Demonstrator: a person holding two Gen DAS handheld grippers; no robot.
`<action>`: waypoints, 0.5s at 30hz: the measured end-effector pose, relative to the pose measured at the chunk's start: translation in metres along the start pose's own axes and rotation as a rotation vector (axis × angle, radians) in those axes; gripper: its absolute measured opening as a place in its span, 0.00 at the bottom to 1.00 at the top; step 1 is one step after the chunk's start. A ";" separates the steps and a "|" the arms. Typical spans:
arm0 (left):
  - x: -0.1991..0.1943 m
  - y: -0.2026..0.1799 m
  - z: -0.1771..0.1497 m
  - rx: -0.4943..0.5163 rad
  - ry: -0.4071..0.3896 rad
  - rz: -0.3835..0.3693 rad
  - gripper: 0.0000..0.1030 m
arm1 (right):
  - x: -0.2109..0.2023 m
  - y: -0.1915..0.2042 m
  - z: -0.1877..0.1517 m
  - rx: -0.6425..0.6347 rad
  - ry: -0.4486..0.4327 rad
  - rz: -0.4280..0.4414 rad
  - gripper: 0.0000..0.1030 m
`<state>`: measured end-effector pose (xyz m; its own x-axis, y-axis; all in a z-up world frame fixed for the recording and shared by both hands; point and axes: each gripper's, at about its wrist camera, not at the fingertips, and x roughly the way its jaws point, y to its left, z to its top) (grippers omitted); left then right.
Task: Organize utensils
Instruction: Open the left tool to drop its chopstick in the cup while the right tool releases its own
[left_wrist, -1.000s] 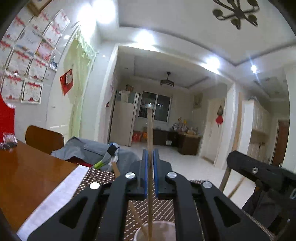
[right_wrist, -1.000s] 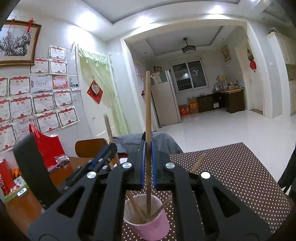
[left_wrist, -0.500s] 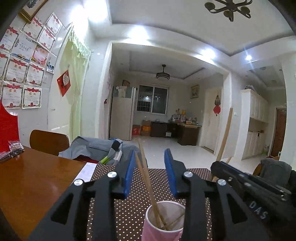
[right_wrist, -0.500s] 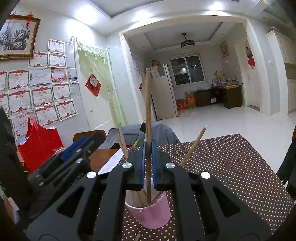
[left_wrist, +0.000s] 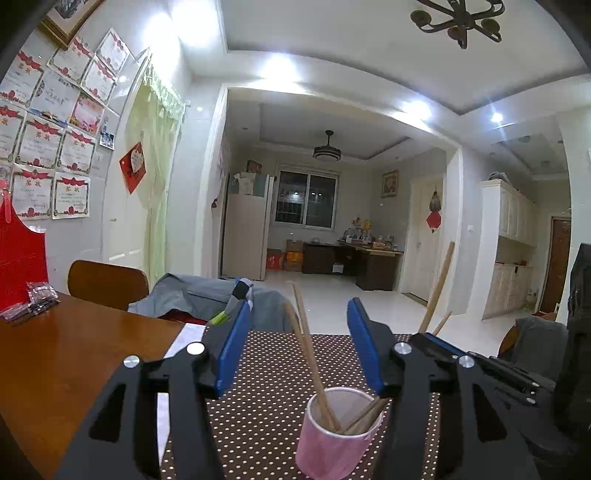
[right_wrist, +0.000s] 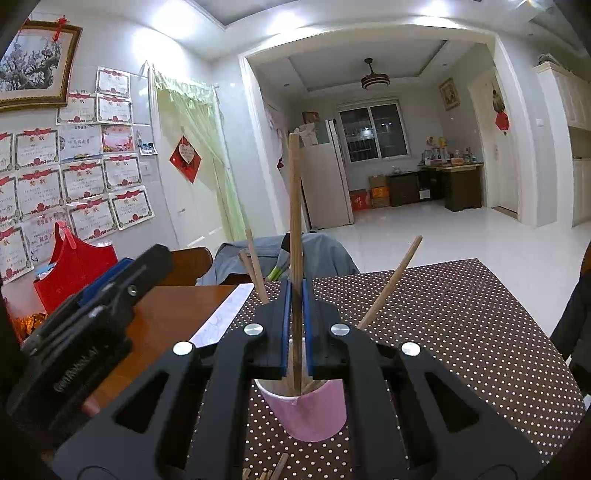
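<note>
The room is evenly bright, lit from overhead by ceiling lights (left_wrist: 280, 68) that blow out into white patches with soft halos. A smaller spot (left_wrist: 496, 117) throws star-shaped flare. The white floor (right_wrist: 424, 229) far beyond the right gripper (right_wrist: 295, 325) carries a pale sheen. The window (left_wrist: 306, 201) at the back is dark. The bench (left_wrist: 55, 354) beside the left gripper (left_wrist: 295, 350) shows a dull reflection. Both views bend strongly at the edges, with black corners. The picture is slightly soft and grainy, and nearby black parts are smeared.
</note>
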<state>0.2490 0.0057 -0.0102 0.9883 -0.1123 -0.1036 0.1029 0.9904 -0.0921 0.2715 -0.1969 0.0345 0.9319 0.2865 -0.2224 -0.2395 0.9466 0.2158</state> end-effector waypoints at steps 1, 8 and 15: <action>-0.002 0.002 0.000 -0.004 0.005 0.001 0.53 | -0.001 0.000 0.000 -0.001 0.004 0.000 0.07; -0.014 0.009 0.005 -0.001 0.024 0.006 0.55 | -0.008 0.009 0.001 -0.016 0.019 -0.017 0.08; -0.028 0.019 0.005 0.017 0.073 0.026 0.56 | -0.021 0.010 0.002 -0.009 0.017 -0.035 0.43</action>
<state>0.2239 0.0278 -0.0043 0.9799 -0.0914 -0.1774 0.0798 0.9943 -0.0712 0.2503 -0.1938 0.0428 0.9352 0.2553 -0.2456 -0.2091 0.9574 0.1989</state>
